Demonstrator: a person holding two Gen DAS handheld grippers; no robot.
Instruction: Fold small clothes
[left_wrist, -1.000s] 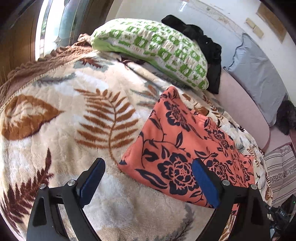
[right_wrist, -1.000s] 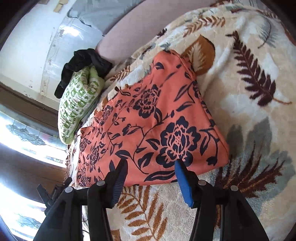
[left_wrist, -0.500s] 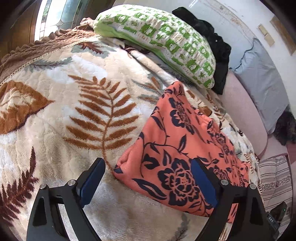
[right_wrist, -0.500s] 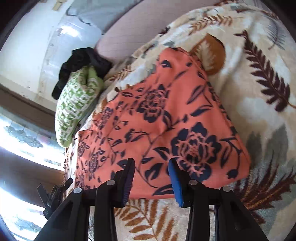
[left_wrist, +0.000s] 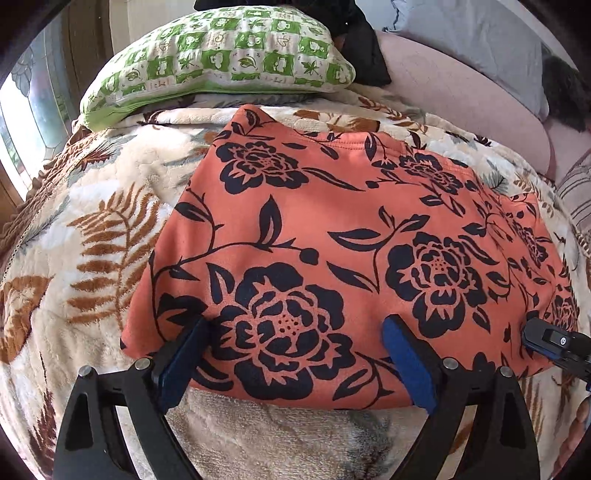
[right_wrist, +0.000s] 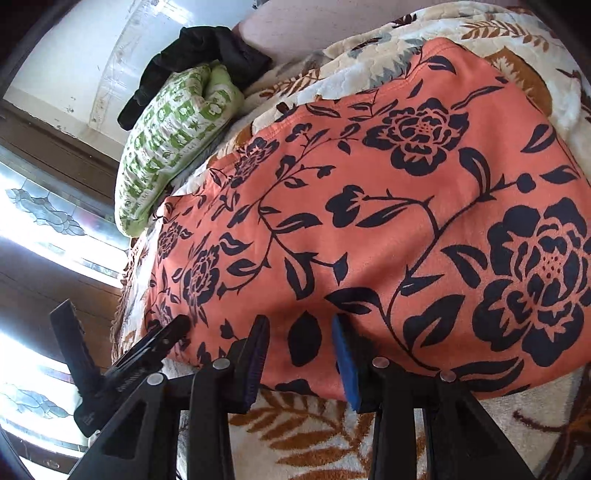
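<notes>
Right wrist view: your right gripper (right_wrist: 300, 356) fingers are closing over the garment (right_wrist: 388, 221) near hem; left gripper (left_wrist: 295, 363) fingers stand apart, so pinch both layers together.

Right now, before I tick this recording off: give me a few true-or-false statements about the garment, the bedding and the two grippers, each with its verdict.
1. The orange floral garment lies on a leaf-patterned blanket. True.
2. The green checked pillow sits on top of the garment. False: it lies beyond it, apart.
3. The left gripper stands wide at the garment's near edge. True.
4. The right gripper hangs over bare blanket. False: its closing jaws straddle the garment's near edge.
</notes>
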